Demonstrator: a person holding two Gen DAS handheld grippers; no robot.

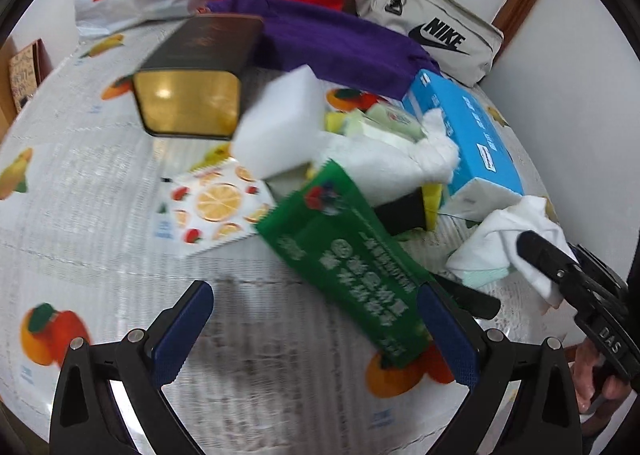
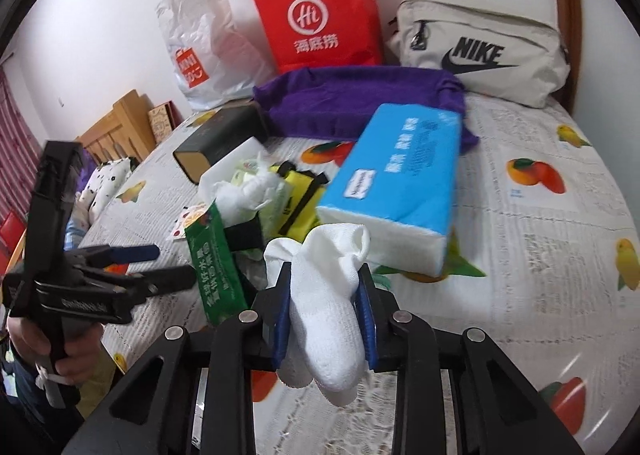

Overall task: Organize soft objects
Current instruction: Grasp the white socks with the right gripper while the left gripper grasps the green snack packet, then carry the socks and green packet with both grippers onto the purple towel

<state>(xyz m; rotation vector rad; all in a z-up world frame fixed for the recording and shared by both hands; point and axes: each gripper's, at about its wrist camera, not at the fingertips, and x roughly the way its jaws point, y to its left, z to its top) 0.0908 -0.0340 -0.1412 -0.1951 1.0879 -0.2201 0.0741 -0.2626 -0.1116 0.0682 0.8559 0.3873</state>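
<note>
— White walls ring a bed (image 2: 520, 215) spread with a fruit-printed cover. What sits on it?

— Clutter, mostly centre frame. The right gripper (image 2: 326, 309) has its blue-padded fingers clamped on a white sock (image 2: 332, 315), low in the middle of the right wrist view. The sock is ribbed knit, thick and soft, hanging toe-down below the pads with its cuff flopping open above them.

— Just one sock?

— I count one clearly; a second white fold shows behind it, so it may be a pair, but I cannot tell. In the left wrist view the same white bundle (image 1: 516, 243) sits at right centre, held by the right gripper (image 1: 532, 251).

— And the left gripper?

— The left gripper (image 1: 316, 327) has its fingers spread wide apart, holding nothing, at the bottom of its own view. A green packet (image 1: 352, 267) lies near its right-hand finger; whether they touch I cannot tell.

— Other counts?

— One blue tissue pack (image 2: 400, 175) right of centre, one purple towel (image 2: 352, 95) behind it, one white sponge block (image 1: 280, 123), one dark tin (image 1: 192, 83) open-ended toward the camera, one fruit-printed sachet (image 1: 216, 207). Along the top: one red paper bag (image 2: 320, 15), one Miniso plastic bag (image 2: 200, 47), one Nike pouch (image 2: 480, 51).
</note>
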